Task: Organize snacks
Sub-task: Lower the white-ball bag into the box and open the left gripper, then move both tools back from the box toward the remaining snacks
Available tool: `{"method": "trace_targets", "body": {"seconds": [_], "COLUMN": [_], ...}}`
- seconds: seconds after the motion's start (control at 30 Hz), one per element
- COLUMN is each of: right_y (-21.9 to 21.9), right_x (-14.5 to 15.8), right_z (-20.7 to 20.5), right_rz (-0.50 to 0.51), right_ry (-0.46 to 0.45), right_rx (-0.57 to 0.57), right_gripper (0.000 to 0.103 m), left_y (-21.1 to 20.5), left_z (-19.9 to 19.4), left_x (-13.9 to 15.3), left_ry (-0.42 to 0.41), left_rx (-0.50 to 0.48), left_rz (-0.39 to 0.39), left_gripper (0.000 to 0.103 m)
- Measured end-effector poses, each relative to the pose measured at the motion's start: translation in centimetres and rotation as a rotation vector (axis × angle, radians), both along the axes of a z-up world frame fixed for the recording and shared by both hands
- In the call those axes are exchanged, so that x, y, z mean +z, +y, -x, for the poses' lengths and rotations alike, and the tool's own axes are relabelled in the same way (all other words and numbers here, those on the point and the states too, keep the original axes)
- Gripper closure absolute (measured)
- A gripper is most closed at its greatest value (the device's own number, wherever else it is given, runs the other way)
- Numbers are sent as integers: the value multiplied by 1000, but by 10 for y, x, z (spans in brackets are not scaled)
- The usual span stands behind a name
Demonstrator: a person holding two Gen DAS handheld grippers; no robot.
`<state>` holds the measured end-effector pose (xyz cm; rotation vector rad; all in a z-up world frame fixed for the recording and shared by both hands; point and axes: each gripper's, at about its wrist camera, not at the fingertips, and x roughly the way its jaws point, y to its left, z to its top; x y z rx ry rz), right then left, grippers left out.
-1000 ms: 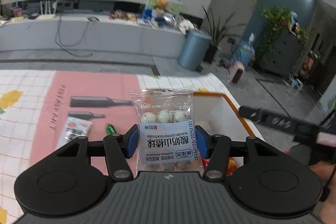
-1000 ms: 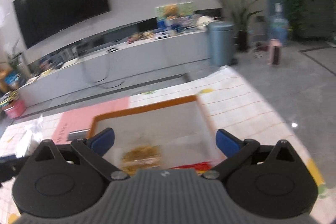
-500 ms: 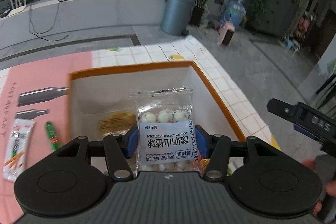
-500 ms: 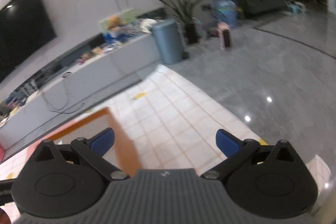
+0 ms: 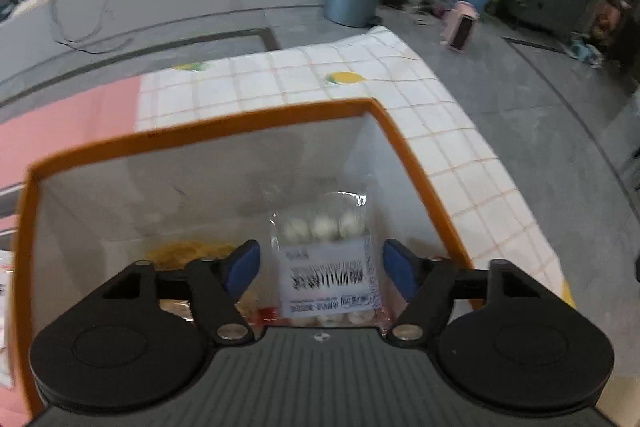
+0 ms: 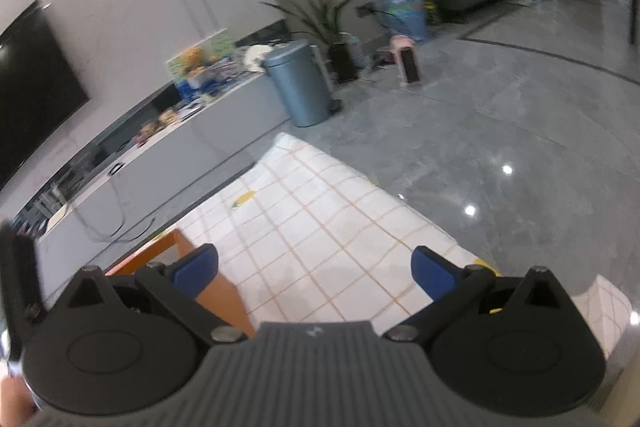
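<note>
- The left tongs (image 5: 320,267) hang over the orange-rimmed box (image 5: 224,131), tipped down into it; their jaws have just been opening and now stand wide.
- The hawthorn bag (image 5: 326,259) lies between the blue pads, touching neither, blurred as if dropping toward the right side of the box.
- Other snacks (image 5: 188,251) already lie on the box floor, left of and under the bag.
- The right tongs (image 6: 314,269) are spread and empty, held over the checked surface (image 6: 320,223) just right of the box corner (image 6: 176,247).
- As I read it, the drop-off of this bag is all but done.
- Next, the left tongs should lift clear of the rim and swing left for another packet; none shows clearly from here.
</note>
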<state>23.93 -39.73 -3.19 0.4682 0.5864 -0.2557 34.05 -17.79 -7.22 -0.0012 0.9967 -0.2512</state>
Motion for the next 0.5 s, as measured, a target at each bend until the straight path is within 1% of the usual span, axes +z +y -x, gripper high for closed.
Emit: {"method": "trace_targets", "body": {"seconds": [0.07,0.2,0.27,0.4,0.5], "right_y": [4,9,12,20,25], "right_x": [2,6,7,12,13], "right_z": [1,2,3,3,0], "right_rz": [26,39,50,75,81], "right_ry": [-8,-13,-16,-18,-9], "right_rx": [11,17,27,36,69], "right_gripper": [3,3,3,3,3], "left_y": [3,13,15,13,12], "left_z": [5,12,13,23,26], "left_x": [7,20,28,42,48], "left_ry": [-29,-18,-28,-57,-30], "left_rx": [29,23,3,-39,-97], "left_rz": [-1,55,76,53,81], "left_gripper": [15,15,15,15,15]}}
